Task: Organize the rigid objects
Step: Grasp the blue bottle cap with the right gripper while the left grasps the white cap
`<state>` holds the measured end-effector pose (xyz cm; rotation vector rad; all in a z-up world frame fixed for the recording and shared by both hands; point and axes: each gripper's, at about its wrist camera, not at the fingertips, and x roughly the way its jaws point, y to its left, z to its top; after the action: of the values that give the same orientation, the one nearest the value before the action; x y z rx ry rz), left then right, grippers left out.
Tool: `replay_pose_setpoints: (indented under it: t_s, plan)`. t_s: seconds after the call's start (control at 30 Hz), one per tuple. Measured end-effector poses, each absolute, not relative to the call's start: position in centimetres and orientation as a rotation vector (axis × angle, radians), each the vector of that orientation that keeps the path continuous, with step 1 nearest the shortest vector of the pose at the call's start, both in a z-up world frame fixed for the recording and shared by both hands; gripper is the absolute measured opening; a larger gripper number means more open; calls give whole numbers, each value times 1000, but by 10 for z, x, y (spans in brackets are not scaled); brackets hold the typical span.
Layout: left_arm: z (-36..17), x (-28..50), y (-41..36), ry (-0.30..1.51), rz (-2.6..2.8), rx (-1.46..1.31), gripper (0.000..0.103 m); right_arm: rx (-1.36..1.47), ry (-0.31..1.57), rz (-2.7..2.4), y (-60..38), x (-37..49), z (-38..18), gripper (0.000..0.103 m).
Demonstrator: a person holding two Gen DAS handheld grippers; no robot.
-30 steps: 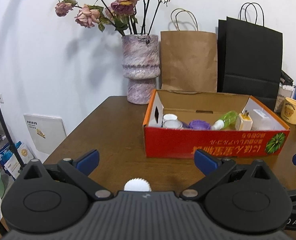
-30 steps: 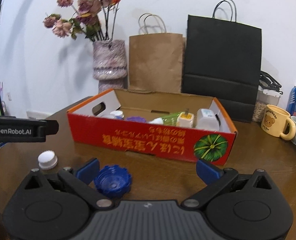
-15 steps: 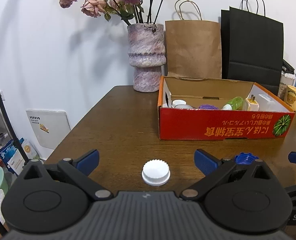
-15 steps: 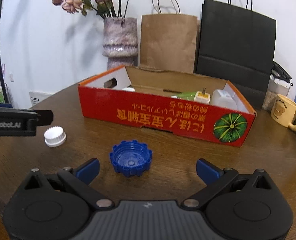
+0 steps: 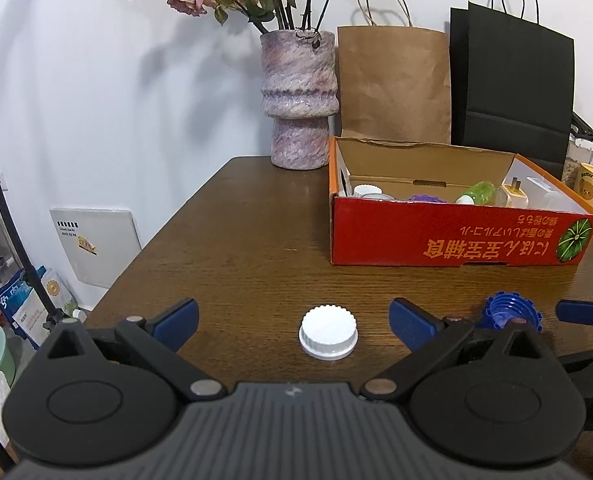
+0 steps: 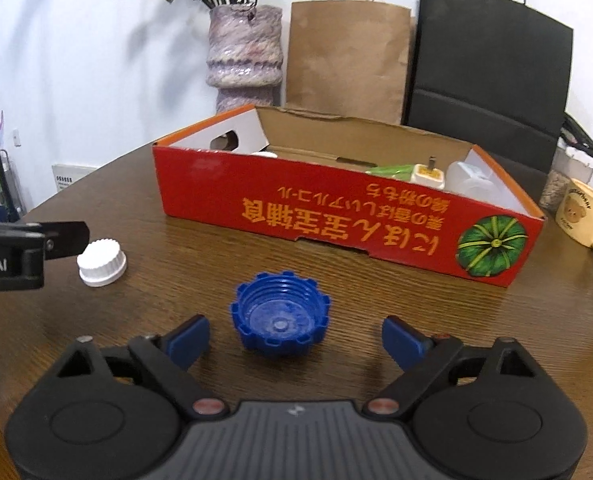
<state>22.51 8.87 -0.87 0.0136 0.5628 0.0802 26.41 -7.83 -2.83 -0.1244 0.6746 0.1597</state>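
A white ribbed cap (image 5: 328,337) lies on the brown table between the fingers of my open left gripper (image 5: 294,322); it also shows in the right wrist view (image 6: 101,261). A blue cap (image 6: 280,319) lies upside down between the fingers of my open right gripper (image 6: 296,340), untouched; it also shows in the left wrist view (image 5: 511,312). A red cardboard box (image 5: 456,240) stands behind, holding a white cap, a purple lid, a green bottle, a plug and a white container. The box also shows in the right wrist view (image 6: 336,216).
A marbled vase (image 5: 298,100) with dried roses, a brown paper bag (image 5: 392,84) and a black paper bag (image 5: 516,88) stand behind the box. A yellow bear mug (image 6: 584,218) sits right of the box. The table's left edge (image 5: 168,228) drops to floor clutter.
Both grippers have drawn back and tilted down. The white cap now lies between the left fingers, and the blue cap sits centred between the right fingers. Both stay open.
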Motion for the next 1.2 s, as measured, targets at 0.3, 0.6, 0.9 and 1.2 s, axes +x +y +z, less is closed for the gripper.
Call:
replay_pose_setpoints:
  t_s: [0.3, 0.6, 0.9, 1.2]
  plan:
    - [-12, 228, 91, 574, 77, -3, 103, -86, 665, 207, -78, 267, -28, 51]
    - [-24, 239, 88, 638, 69, -2, 103, -28, 622, 174, -94, 267, -20, 51]
    - [-35, 254, 88, 680, 90, -11, 103, -27, 611, 180, -94, 265, -19, 51]
    - [-39, 260, 82, 686, 108, -6, 86, -25, 607, 184, -94, 264, -18, 51]
